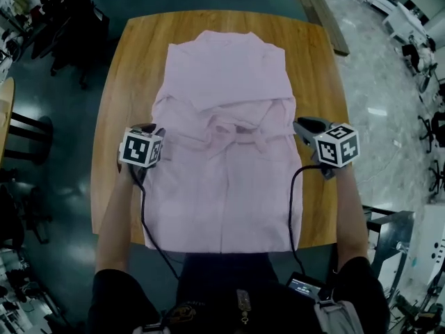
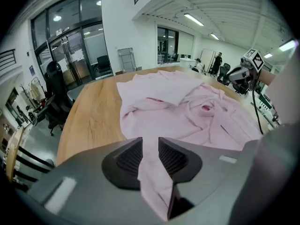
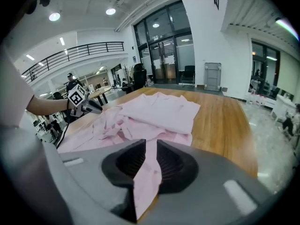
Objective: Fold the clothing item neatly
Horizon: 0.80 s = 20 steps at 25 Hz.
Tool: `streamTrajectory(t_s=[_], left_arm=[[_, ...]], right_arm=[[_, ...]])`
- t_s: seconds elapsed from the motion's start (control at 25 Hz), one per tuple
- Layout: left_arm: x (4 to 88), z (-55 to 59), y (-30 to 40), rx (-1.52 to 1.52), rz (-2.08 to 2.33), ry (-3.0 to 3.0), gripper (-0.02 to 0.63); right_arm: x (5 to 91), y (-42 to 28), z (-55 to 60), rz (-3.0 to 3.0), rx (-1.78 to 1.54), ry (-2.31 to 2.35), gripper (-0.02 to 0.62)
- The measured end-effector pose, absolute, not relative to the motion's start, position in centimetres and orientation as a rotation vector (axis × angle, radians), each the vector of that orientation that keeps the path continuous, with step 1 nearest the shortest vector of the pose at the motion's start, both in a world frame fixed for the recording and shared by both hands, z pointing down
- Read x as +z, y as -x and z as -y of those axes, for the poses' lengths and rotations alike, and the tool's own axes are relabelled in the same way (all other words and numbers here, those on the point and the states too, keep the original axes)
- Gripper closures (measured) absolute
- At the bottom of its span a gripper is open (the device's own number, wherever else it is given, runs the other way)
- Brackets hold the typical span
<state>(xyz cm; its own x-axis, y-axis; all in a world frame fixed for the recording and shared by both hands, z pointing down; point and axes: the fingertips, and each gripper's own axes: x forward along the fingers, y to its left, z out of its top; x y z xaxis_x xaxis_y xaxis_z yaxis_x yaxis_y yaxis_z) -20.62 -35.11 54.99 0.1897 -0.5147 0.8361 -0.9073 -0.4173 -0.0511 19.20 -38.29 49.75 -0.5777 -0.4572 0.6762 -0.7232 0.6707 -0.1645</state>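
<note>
— Left gripper [image 2: 149, 159]: what do we have in it?
— We have its jaws nearly closed, pinching a fold of the pink shirt [image 1: 224, 186] at the garment's left edge.
— And our right gripper [image 3: 151, 162]?
— Much the same: we see its jaws narrowly apart with pink cloth clamped between them, at the shirt's right edge.
— Where do we find the shirt itself?
— We see it spread on the wooden table [image 1: 129, 61], bunched in a ridge between our two grippers, its near hem at the table's near edge.
</note>
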Motion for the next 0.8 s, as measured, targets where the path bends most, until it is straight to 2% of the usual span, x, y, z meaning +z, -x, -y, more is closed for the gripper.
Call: streamTrajectory(t_s=[0.48,0.8], left_arm=[[50.7,24.0,16.2,0.848,1.296,-2.243,0.512],[50.2,15.4,13.9,0.760,1.292,-2.306,0.526]], right_arm=[[44.6,-14.8,24.2,2.264,0.486,-1.096,0.532],[45.7,-12.9,13.7,2.317,0.515,-1.118,0.532]])
